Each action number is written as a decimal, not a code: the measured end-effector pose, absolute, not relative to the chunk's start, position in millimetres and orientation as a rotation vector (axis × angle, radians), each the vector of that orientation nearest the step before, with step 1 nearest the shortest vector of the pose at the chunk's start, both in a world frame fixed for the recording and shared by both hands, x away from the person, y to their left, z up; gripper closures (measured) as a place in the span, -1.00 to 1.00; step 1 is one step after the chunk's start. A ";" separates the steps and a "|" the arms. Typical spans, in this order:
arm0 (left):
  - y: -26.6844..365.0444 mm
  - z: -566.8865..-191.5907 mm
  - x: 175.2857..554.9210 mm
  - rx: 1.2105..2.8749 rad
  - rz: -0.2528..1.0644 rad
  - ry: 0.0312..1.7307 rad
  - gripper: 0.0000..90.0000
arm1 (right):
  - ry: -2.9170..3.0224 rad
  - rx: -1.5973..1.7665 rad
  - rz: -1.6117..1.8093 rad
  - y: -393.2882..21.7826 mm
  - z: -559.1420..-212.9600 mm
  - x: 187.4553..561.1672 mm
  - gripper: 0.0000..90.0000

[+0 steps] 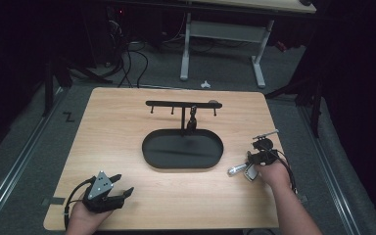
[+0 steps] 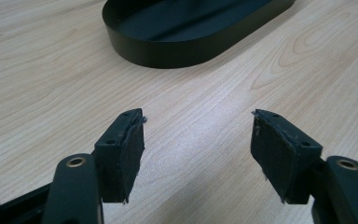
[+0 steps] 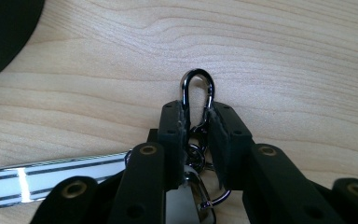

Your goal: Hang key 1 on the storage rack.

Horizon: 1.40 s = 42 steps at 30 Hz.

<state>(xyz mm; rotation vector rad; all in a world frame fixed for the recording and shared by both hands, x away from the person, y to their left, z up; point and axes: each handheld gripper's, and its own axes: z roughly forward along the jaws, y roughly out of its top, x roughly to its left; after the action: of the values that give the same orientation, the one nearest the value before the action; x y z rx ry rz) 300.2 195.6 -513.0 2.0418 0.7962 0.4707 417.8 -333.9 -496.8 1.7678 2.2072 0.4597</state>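
Observation:
My right gripper (image 3: 196, 116) is shut on a metal carabiner clip (image 3: 196, 86) of a key bunch, whose loop sticks out past the jaw tips; rings and a shiny striped bar (image 3: 51, 175) hang below. In the high view the right gripper (image 1: 262, 152) holds the key bunch (image 1: 240, 170) just above the table's right side. My left gripper (image 1: 120, 188) rests open near the front left of the table, nothing between its pads (image 2: 129, 156). A black oval tray (image 1: 149, 152) lies mid-table with a black hook rack (image 1: 183, 104) rising from its far edge; something small and dark hangs from the rack (image 1: 193, 117).
The wooden table (image 1: 107, 127) has bare surface around the tray. The tray wall (image 2: 177, 51) lies ahead of the left gripper. Beyond the table stand a white desk frame (image 1: 186, 44) and cables on the grey floor.

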 end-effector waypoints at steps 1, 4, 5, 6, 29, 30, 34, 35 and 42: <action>195.9 -513.2 300.0 2.043 0.471 0.796 -0.22 | 2.205 1.775 0.462 -334.4 -496.7 418.2 0.70; 197.0 -513.5 299.9 2.046 0.467 0.799 -0.22 | 2.185 1.796 0.471 -338.1 -495.1 418.4 0.91; 197.1 -513.5 299.9 2.045 0.466 0.800 -0.22 | 2.182 1.804 0.483 -339.1 -496.1 418.3 0.91; 197.1 -513.5 300.0 2.044 0.465 0.800 -0.22 | 2.179 1.811 0.485 -339.5 -496.5 418.3 0.91; 191.5 -513.9 302.5 2.048 0.462 0.775 -0.22 | 2.262 1.711 0.547 -334.4 -455.5 403.8 0.91; 192.2 -513.8 302.5 2.043 0.462 0.776 -0.22 | 2.269 1.708 0.563 -333.3 -451.0 402.5 0.91; 193.5 -513.2 303.6 2.036 0.463 0.774 -0.21 | 2.276 1.675 0.576 -326.8 -432.3 397.3 0.91; 193.2 -512.8 303.8 2.035 0.465 0.772 -0.21 | 2.277 1.671 0.578 -324.8 -428.5 396.4 0.91; 191.8 -512.6 306.8 2.029 0.463 0.773 -0.21 | 2.291 1.562 0.607 -304.2 -394.6 389.9 0.91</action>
<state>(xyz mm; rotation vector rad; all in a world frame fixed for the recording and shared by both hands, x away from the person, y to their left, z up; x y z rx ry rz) 306.8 191.8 -512.6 2.0293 0.7729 0.4627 389.9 -304.2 -394.6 1.5623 2.2909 0.6072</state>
